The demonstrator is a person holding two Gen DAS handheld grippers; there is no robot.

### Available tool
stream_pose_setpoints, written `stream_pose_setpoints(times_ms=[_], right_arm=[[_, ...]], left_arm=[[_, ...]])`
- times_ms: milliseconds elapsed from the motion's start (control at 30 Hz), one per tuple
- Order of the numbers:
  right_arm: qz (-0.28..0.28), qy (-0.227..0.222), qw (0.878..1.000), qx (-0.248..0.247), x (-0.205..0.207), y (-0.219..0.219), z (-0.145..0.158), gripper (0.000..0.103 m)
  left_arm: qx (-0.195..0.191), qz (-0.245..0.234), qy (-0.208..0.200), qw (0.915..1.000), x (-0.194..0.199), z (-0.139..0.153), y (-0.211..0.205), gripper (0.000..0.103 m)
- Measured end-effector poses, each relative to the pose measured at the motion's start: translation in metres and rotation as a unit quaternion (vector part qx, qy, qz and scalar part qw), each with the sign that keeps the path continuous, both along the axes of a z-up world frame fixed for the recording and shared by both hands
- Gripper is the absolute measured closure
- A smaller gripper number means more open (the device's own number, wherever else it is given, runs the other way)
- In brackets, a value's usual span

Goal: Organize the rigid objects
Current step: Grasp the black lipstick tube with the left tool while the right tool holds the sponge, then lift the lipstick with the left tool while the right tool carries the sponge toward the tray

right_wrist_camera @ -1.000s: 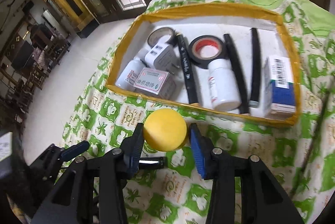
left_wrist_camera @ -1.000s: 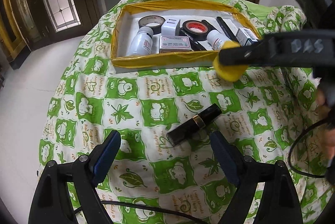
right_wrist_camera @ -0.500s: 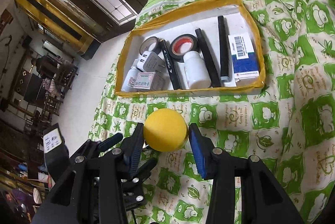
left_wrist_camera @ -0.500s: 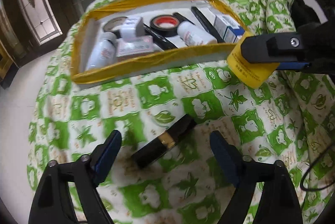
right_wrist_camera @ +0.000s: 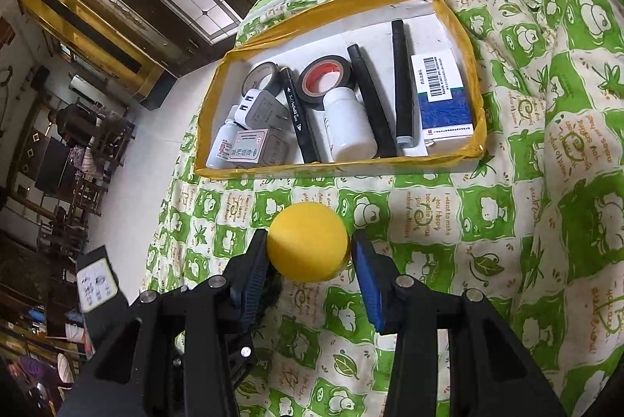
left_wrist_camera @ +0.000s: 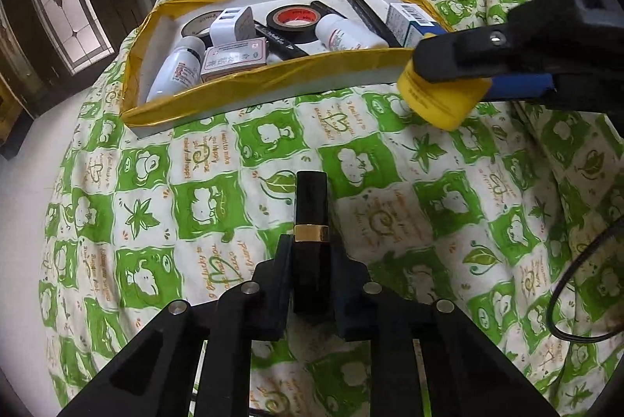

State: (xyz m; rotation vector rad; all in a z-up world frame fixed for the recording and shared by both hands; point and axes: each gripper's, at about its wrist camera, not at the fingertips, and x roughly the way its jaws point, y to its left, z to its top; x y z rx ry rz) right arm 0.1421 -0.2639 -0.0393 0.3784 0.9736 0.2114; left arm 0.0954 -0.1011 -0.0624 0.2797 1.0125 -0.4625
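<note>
My left gripper (left_wrist_camera: 311, 261) clenches a black lipstick tube (left_wrist_camera: 311, 218), its gold band just ahead of the fingertips, its long axis running straight along the fingers and pointing away toward the tray. Beneath it lies the green-and-white patterned cloth (left_wrist_camera: 218, 159). My right gripper (right_wrist_camera: 310, 253) grips a yellow container (right_wrist_camera: 308, 242) between its blue pads, held above the cloth just short of the tray's near edge. Beyond, the yellow-taped tray (right_wrist_camera: 335, 165) holds tape rolls, white bottles, black pens, a charger and small boxes, the pens lying roughly near to far.
</note>
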Motion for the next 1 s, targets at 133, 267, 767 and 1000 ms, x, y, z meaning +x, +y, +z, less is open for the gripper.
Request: stream_pose_setpoints(times_ms=[133, 267, 767, 1000], right_arm=[[-0.001, 0.000, 1.000, -0.002, 0.000, 0.000, 0.000, 0.061], [-0.002, 0.001, 1.000, -0.003, 0.001, 0.000, -0.001, 0.061], [-0.006, 0.002, 1.000, -0.014, 0.005, 0.000, -0.005, 0.061], [-0.016, -0.007, 1.000, -0.019, 0.003, -0.005, -0.004, 0.061]], left_arm=[[-0.008, 0.005, 0.003, 0.9999, 0.003, -0.001, 0.003, 0.085], [-0.028, 0.018, 0.014, 0.9993, 0.011, -0.002, 0.010, 0.080], [-0.053, 0.032, 0.002, 0.9981, 0.015, 0.007, 0.018, 0.085], [-0.057, 0.067, -0.012, 0.9961, 0.020, 0.015, 0.035, 0.085]])
